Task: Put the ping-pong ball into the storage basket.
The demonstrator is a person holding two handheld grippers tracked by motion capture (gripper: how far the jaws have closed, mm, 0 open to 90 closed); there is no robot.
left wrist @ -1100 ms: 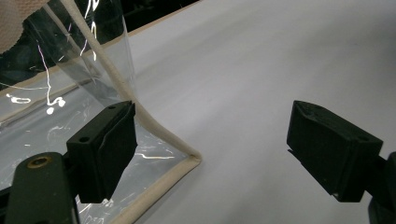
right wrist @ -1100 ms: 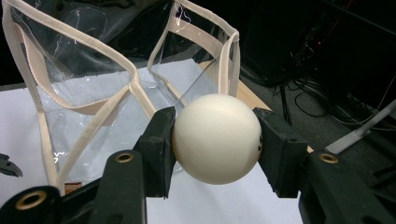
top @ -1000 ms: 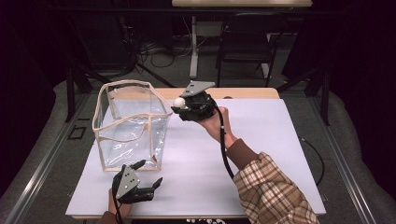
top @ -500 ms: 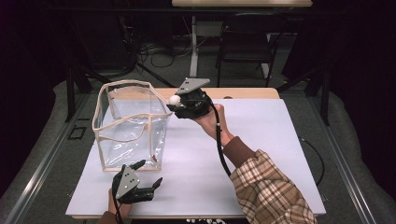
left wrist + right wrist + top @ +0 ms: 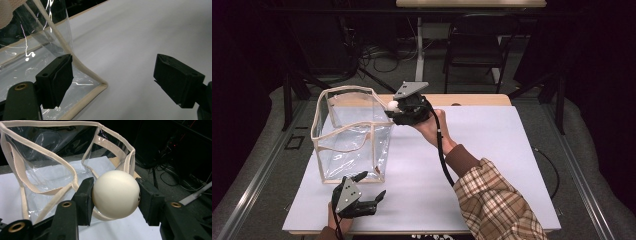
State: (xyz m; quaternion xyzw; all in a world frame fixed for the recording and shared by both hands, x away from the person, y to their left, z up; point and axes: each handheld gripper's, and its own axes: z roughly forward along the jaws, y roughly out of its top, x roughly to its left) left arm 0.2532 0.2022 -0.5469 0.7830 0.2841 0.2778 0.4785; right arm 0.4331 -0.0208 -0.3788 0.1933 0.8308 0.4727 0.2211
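Ideally, the right gripper [image 5: 391,107], clamped on the cream ball [image 5: 116,194], should carry it fully past the beige-trimmed rim and over the middle of the clear plastic bag [image 5: 349,135] before lowering and letting go, so the ball cannot catch the floppy edge. That ball is smooth, glossy and off-white with a small dark mark on one side, held above the bag's near right rim. Meanwhile the left gripper [image 5: 369,187] rests with jaws spread wide beside the bag's bottom corner, gripping nothing.
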